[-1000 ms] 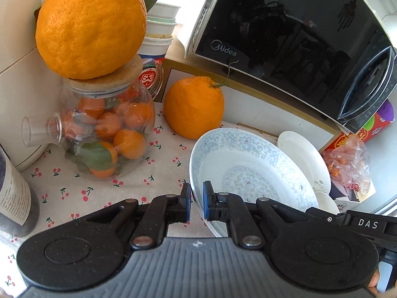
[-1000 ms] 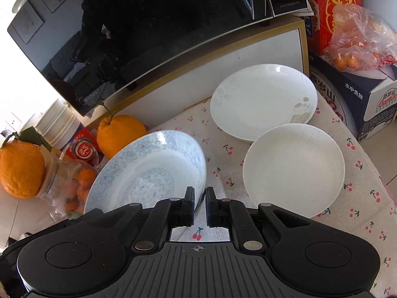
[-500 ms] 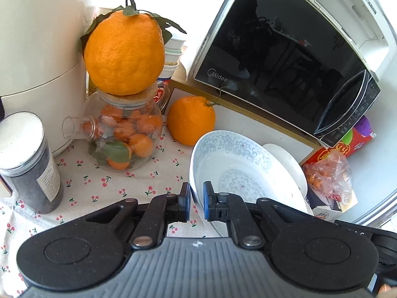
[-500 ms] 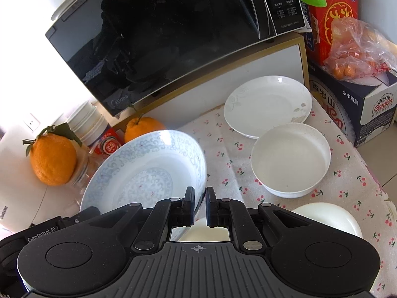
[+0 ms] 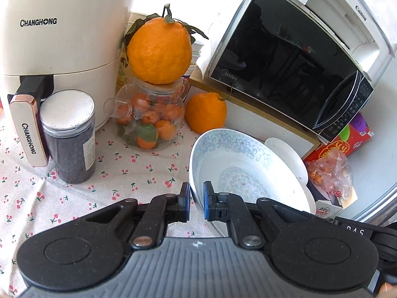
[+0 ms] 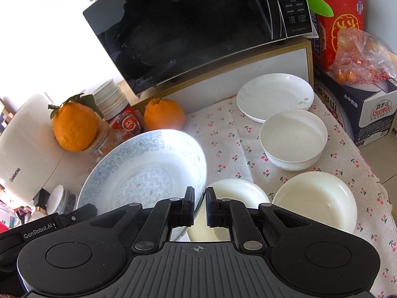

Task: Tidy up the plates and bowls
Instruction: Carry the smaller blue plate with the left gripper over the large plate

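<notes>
A large blue-patterned bowl (image 5: 245, 171) is held in the air by both grippers. My left gripper (image 5: 196, 201) is shut on its left rim. My right gripper (image 6: 199, 206) is shut on its right rim, and the bowl (image 6: 144, 173) fills the left of that view. Below on the cherry-print cloth are a white plate (image 6: 275, 95), a white deep bowl (image 6: 294, 139), a cream bowl (image 6: 315, 201) and another cream bowl (image 6: 235, 193) partly under the held bowl. A white plate edge (image 5: 287, 159) shows behind the bowl in the left wrist view.
A black microwave (image 5: 290, 59) stands on a white cabinet at the back. An air fryer (image 5: 59, 37), a dark jar (image 5: 69, 136), a glass jar of small oranges (image 5: 151, 121) topped by a big orange (image 5: 160, 49), and another orange (image 5: 206, 113) stand left. Boxes (image 6: 357, 99) stand right.
Both grippers have risen and pulled back with the patterned bowl; more of the table shows, including the air fryer and the two cream bowls.
</notes>
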`<state>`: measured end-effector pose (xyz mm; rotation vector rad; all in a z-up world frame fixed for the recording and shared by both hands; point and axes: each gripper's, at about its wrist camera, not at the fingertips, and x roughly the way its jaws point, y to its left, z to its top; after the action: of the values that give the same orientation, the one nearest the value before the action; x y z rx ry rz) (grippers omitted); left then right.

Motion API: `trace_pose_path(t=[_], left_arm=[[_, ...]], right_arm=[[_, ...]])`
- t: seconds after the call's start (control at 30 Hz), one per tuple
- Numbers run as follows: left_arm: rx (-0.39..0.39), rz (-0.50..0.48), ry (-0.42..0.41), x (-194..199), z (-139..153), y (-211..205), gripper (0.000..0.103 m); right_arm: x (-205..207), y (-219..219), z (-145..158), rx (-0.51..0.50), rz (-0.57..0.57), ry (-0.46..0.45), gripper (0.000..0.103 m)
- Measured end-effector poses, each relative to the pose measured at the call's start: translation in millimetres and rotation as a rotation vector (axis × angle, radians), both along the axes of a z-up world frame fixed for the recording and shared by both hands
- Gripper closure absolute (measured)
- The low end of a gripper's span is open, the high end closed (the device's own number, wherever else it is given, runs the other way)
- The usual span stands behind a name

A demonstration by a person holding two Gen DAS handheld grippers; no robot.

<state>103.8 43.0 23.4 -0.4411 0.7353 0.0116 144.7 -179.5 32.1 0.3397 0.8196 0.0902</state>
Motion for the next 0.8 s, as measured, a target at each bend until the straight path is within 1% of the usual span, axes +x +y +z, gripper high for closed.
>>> trace_pose_path(t=[0.27, 0.5, 0.67, 0.8], left_arm=[[-0.002, 0.031, -0.003, -36, -5, 4, 0.094], [-0.012, 0.054, 0.0, -69, -15, 13, 0.094], [0.003, 0.068, -0.025, -94, -19, 20, 0.094], [0.013, 0.087, -0.03, -113, -23, 28, 0.094]], right_arm=[[-32, 14, 4, -0.029, 0.039, -0.039, 0.093], [-62, 29, -9, -0.059, 0.089, -0.022, 0.092], [-83, 41, -24, -0.075, 0.121, 0.004, 0.092], [-99, 56, -36, -0.097, 0.16, 0.021, 0.092]])
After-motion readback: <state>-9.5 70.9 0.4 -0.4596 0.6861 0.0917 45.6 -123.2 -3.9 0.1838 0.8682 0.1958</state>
